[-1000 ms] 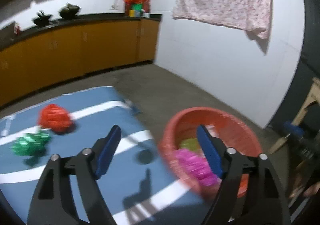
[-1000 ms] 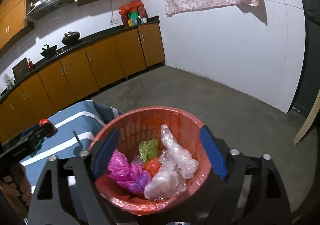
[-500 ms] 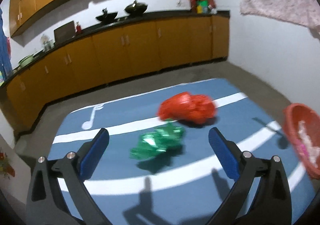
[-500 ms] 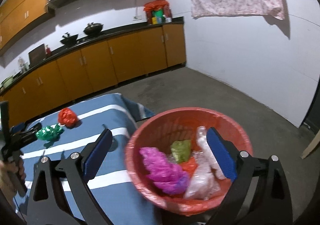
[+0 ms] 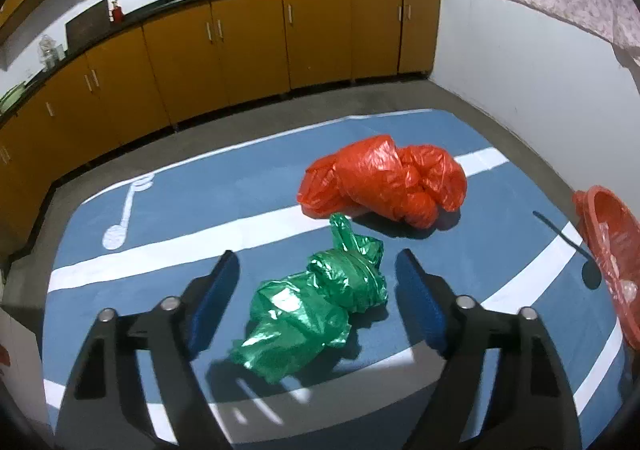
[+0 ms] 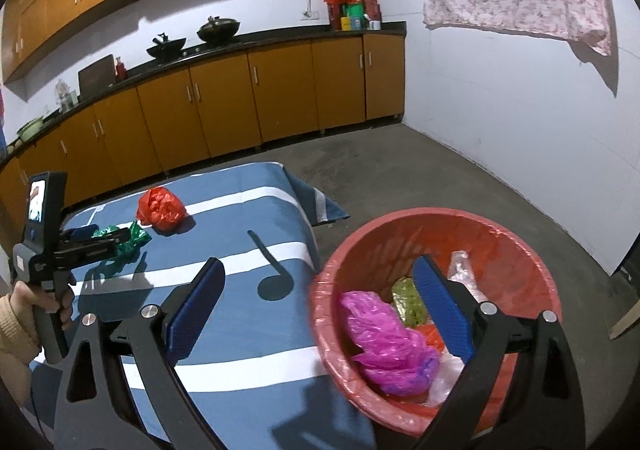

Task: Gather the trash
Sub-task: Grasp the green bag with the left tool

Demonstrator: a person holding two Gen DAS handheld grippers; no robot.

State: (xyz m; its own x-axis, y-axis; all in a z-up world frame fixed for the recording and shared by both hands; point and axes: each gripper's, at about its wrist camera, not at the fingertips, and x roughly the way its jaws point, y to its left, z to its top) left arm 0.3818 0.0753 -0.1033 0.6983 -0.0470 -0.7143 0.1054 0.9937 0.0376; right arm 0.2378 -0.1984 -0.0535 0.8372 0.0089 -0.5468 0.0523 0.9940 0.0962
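We have swung our left tongs point(image 5: 318, 270) from the red basket point(image 5: 596, 218) to straddle the green bag point(image 5: 316, 310) on the blue mat point(image 5: 168, 218), jaws spread but just narrowing, probably not yet touching. Slippery film could slide free. The right tongs point(image 6: 320, 298) are spread, empty.

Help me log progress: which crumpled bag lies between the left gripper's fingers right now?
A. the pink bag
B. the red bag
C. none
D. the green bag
D: the green bag lies on the blue cloth between the left gripper fingers, which have just been closing but do not yet press it.
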